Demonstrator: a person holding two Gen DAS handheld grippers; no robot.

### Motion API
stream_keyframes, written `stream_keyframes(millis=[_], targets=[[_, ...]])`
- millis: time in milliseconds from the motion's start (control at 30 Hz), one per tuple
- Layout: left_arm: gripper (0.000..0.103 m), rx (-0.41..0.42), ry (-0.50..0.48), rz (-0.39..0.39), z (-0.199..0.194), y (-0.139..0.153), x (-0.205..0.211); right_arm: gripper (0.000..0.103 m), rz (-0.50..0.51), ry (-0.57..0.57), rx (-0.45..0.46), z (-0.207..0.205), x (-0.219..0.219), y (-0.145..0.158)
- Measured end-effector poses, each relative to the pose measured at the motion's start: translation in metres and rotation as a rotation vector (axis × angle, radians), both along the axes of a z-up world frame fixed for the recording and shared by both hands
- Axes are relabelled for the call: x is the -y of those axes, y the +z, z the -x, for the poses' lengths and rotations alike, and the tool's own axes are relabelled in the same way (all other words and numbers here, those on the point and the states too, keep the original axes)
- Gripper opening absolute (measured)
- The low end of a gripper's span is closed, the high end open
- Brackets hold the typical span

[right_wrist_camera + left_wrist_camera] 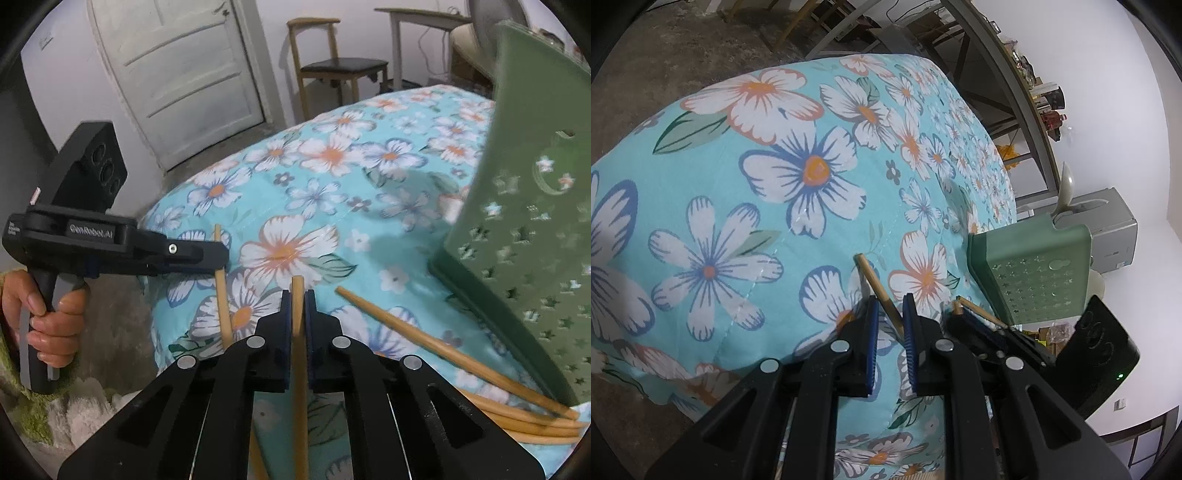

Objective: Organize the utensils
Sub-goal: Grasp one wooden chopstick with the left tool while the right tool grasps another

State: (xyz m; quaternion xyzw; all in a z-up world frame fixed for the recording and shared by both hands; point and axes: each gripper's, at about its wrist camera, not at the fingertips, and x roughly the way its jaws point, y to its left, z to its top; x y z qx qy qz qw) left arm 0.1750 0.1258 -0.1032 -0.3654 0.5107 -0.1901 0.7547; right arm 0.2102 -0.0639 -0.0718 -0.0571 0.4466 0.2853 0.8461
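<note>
Chopsticks of smooth, pale bamboo lie on a surface draped in a soft turquoise cloth (369, 122) printed with large white, blue and orange flowers. One chopstick (299, 332) is clamped between the blue ribbed pads of the right gripper (297, 295), whose fingers are clenched on it, its blunt tip standing just above them and its shaft running back under the black frame. A second chopstick (877, 284) slants up between the fingers of the left gripper (890, 301); the gap there is narrow, but whether the pads actually press on the stick I cannot tell. In the right wrist view the left gripper (218, 256) reaches in from the side, a hand (48, 325) wrapped round its black pistol handle, with that same stick (223, 291) passing down behind its fingers. A loose bundle of more chopsticks (480, 373), round and slightly tapered, lies near the cloth's near edge, their ends fanned out just beside a green holder (524, 236). The holder is matte plastic, box-shaped with rounded corners, pierced with small star cut-outs and a crescent moon, and it is tilted over the cloth rather than upright. Beyond the cloth stand a white panelled door (177, 74) and a wooden chair (332, 62) with a dark seat.
</note>
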Motion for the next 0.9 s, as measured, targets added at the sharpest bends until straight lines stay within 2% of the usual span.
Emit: stream_keyframes(millis=[367, 600, 900], targets=[[0.013, -0.02, 0.005, -0.018, -0.009, 0.002, 0.008, 0.005, -0.07, -0.142, 0.115, 0.024, 0.046, 0.048], [0.013, -0.01, 0.017, -0.043, -0.011, 0.004, 0.012, 0.005, -0.159, -0.285, 0.207, 0.049, 0.094, 0.089], [0.012, 0.076, 0.009, -0.122, -0.006, 0.026, 0.021, 0.005, -0.233, -0.426, 0.304, 0.081, 0.143, 0.121]])
